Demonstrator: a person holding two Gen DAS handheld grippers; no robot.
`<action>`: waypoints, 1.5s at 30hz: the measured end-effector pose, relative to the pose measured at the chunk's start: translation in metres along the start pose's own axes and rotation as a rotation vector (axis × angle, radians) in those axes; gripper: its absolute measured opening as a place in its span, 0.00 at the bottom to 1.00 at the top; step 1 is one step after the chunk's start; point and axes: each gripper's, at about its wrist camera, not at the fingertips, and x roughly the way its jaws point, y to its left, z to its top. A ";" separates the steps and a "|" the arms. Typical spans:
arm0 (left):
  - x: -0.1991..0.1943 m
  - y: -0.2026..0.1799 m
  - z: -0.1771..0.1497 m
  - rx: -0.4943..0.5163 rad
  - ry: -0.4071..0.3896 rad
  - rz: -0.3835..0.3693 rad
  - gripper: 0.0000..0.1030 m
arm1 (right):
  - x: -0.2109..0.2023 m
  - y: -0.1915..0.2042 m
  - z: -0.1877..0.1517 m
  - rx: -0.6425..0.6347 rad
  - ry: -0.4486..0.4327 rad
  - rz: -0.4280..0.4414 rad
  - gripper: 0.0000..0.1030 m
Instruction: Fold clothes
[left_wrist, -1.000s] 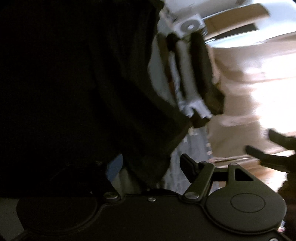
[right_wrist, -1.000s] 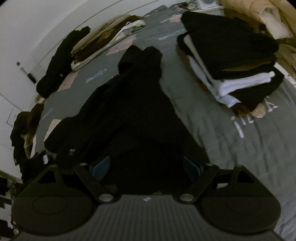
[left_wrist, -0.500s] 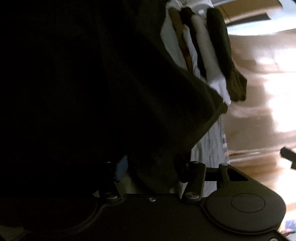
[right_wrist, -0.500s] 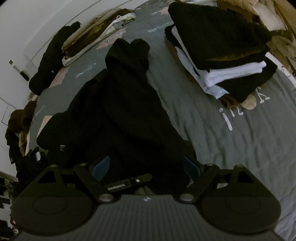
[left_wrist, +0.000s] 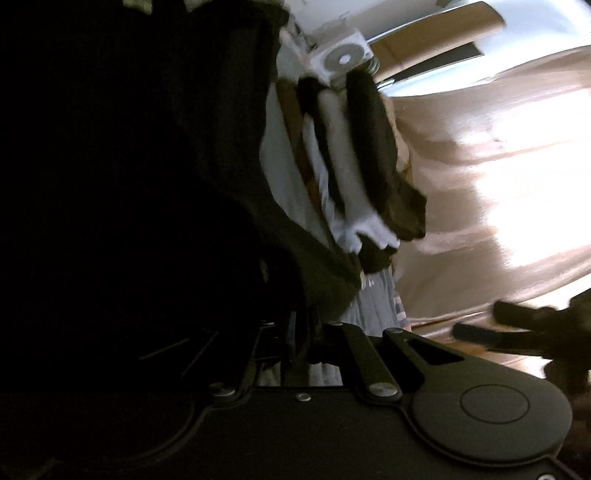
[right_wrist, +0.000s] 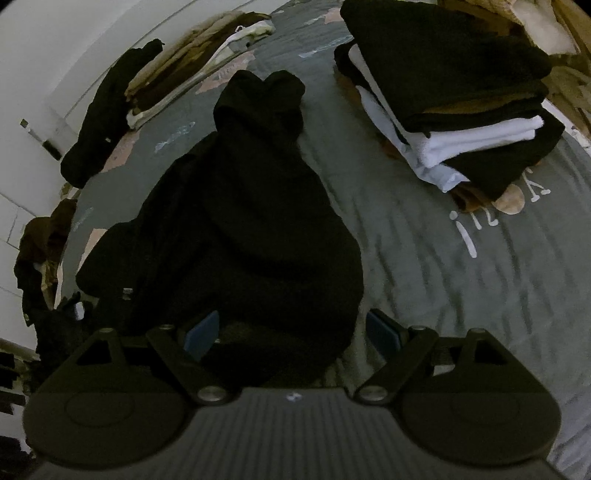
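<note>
Cloth fills the left claw (left_wrist: 301, 332): its fingers have just been closing and now stand pressed together, pinching a fold of the black garment (left_wrist: 129, 184) that rises from them toward 12 o'clock and darkens the whole left half of the left wrist view. The right claw (right_wrist: 291, 332) is spread wide, its blue-padded fingers (right_wrist: 201, 334) standing either side of the same black garment's (right_wrist: 251, 221) near edge; whether the pads touch the cloth cannot be told.

The garment is plain black, soft and thick, rumpled in broad folds. In the right wrist view it lies on a grey bedspread (right_wrist: 424, 277), running from the claw toward 12 o'clock and narrowing to a bunched, two-lobed end, with a further heap of it spilling toward 9 o'clock.

Only the right wrist view shows the garment's outline and the bed around it: white lettering (right_wrist: 469, 240) on the spread at 3 o'clock, a stack of folded clothes (right_wrist: 461, 110) in black, white and tan at 1 o'clock, well apart from the garment, and loose tan and black clothes (right_wrist: 166, 85) at 11 o'clock along the white wall.

Only the left wrist view shows the pinch itself. Beyond the cloth it catches the folded stack (left_wrist: 351, 166) edge-on, and at 3 o'clock the dark tips of the right claw (left_wrist: 491, 321), blurred.
</note>
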 end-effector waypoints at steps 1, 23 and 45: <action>-0.016 0.001 0.009 0.013 -0.011 0.008 0.04 | 0.002 0.002 0.001 0.001 0.001 0.006 0.84; -0.165 0.038 -0.014 0.142 0.059 0.613 0.72 | 0.057 0.062 -0.033 -0.206 0.068 -0.066 0.84; -0.301 0.060 -0.054 0.143 -0.058 0.836 0.75 | 0.167 0.104 -0.080 -1.058 0.295 -0.348 0.84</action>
